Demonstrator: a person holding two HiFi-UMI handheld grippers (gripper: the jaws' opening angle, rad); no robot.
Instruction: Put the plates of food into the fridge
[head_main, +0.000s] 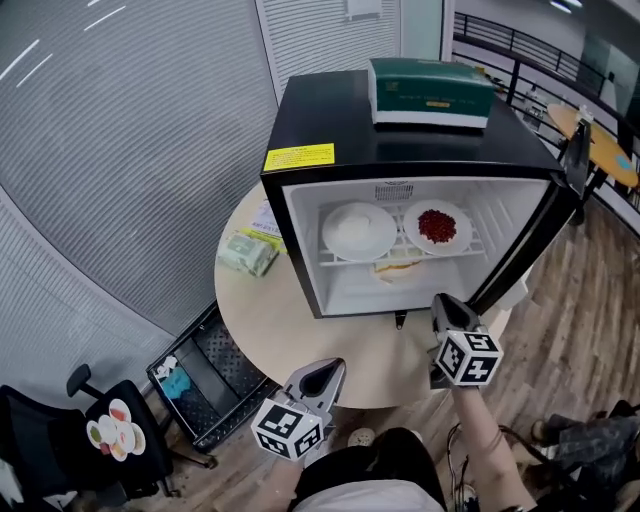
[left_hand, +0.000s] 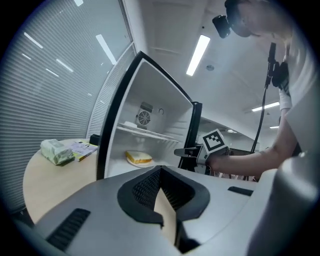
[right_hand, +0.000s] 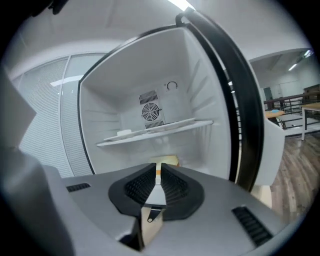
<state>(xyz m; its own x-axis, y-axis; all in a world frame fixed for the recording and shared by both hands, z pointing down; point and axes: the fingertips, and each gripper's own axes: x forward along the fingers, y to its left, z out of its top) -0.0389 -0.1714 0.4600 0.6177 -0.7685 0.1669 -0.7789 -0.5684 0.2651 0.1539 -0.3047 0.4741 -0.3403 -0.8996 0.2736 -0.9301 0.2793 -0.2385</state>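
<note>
- Yellow label (head_main: 299, 157) on the top front edge of the fridge (head_main: 330, 108): black print, too small for me to read.
- Green box (head_main: 430, 90) on the fridge: pale lettering on the lid, illegible.
- Leaflet (left_hand: 83, 148) on the table (left_hand: 52, 182): printed, unreadable.
- Cubes on the left hand-held gripper (head_main: 327, 372) and right hand-held gripper (head_main: 443, 303): black-and-white square markers, patterns only, no words.
- I can't read any brand or number.

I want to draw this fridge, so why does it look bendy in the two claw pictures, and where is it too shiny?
Left gripper view: the wide lens bows the edges of the fridge, the corners go dark, and the ceiling light strip glares white. Right gripper view: same bulge, and the door curves like a bow. Head view: lines mostly straight, light even, picture sharp.
</note>
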